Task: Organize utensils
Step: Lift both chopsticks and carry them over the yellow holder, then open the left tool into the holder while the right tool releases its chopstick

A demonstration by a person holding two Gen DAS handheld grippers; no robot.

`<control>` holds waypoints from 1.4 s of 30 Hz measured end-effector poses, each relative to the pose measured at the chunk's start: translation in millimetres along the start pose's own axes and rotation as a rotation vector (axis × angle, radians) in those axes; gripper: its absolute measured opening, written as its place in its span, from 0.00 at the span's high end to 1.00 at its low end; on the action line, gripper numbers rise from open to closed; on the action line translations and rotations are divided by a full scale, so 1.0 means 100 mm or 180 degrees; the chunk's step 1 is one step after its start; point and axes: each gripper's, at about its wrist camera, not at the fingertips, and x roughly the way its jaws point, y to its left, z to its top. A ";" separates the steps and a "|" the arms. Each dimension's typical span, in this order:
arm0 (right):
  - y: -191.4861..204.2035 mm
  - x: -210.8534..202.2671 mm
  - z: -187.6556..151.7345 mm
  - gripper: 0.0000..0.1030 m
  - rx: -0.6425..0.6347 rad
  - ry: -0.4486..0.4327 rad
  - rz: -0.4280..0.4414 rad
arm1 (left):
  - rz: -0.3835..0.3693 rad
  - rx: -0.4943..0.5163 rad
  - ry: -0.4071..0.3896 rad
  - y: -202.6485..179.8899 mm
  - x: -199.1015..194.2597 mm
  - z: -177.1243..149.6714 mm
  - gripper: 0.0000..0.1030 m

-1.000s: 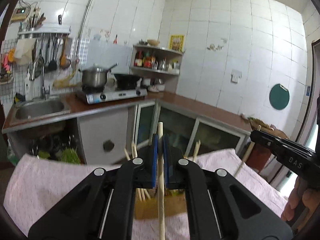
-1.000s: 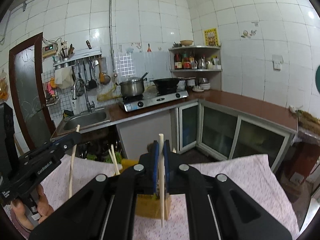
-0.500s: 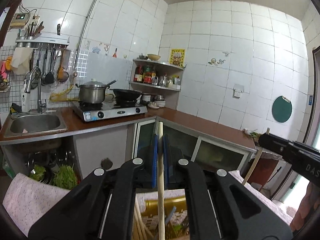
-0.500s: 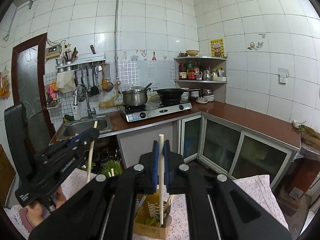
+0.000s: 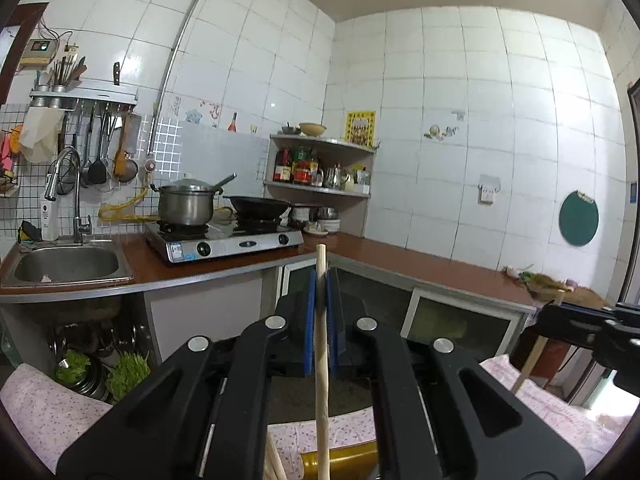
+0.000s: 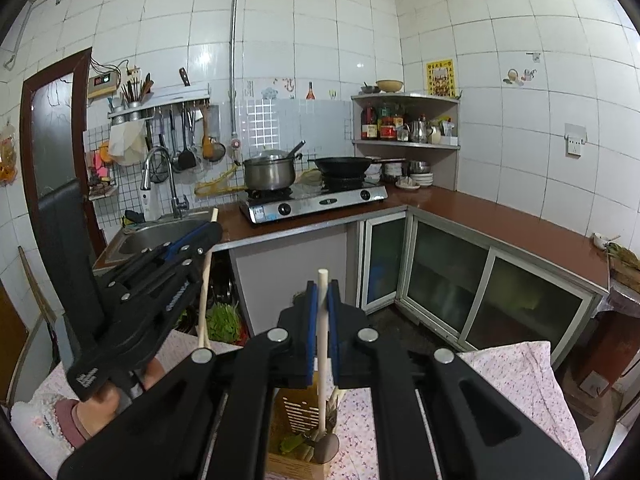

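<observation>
My left gripper (image 5: pixel 320 280) is shut on a pale wooden chopstick (image 5: pixel 321 380) that stands upright between its blue pads. Its lower end drops past a gold utensil holder (image 5: pixel 348 458) at the bottom edge. My right gripper (image 6: pixel 322 288) is shut on a second upright chopstick (image 6: pixel 321 384), whose tip hangs over the slotted wooden holder (image 6: pixel 298 412). The holder contains a spoon and other utensils. In the right wrist view the left gripper (image 6: pixel 214 232) comes in from the left with its chopstick (image 6: pixel 205 292). The right gripper (image 5: pixel 548 312) shows at the right edge of the left wrist view.
The holder stands on a table covered with a pink floral cloth (image 6: pixel 520 380). Beyond the table are a brown counter (image 6: pixel 480 208) with a sink (image 5: pixel 64 264), a stove (image 6: pixel 316 200) bearing a pot and a wok, a corner shelf (image 5: pixel 320 168) and glass-door cabinets. A hand (image 6: pixel 100 400) holds the left gripper.
Both grippers have moved forward over the table with their chopsticks. The holder has slid down toward the bottom of both views. In the right wrist view the left gripper has come up and closer.
</observation>
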 end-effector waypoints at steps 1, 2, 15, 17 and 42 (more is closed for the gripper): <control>-0.01 0.03 -0.03 0.94 0.0007 0.0015 0.0001 | 0.0067 0.0049 -0.0003 -0.01 0.06 -0.05 0.96; -0.02 0.05 -0.06 0.94 0.0014 0.0027 0.0001 | 0.0088 0.0068 0.0004 0.00 0.08 -0.08 0.96; -0.09 0.32 -0.46 0.94 0.0119 0.0261 0.0071 | 0.0184 0.0234 0.0092 0.05 0.22 -0.45 0.96; -0.10 0.34 -0.51 0.94 0.0144 0.0291 0.0091 | 0.0211 0.0282 0.0094 0.03 0.20 -0.48 0.96; -0.07 -0.07 -0.86 0.42 0.0110 0.0305 -0.0026 | 0.0553 0.0031 0.0926 0.42 -0.97 -0.62 0.05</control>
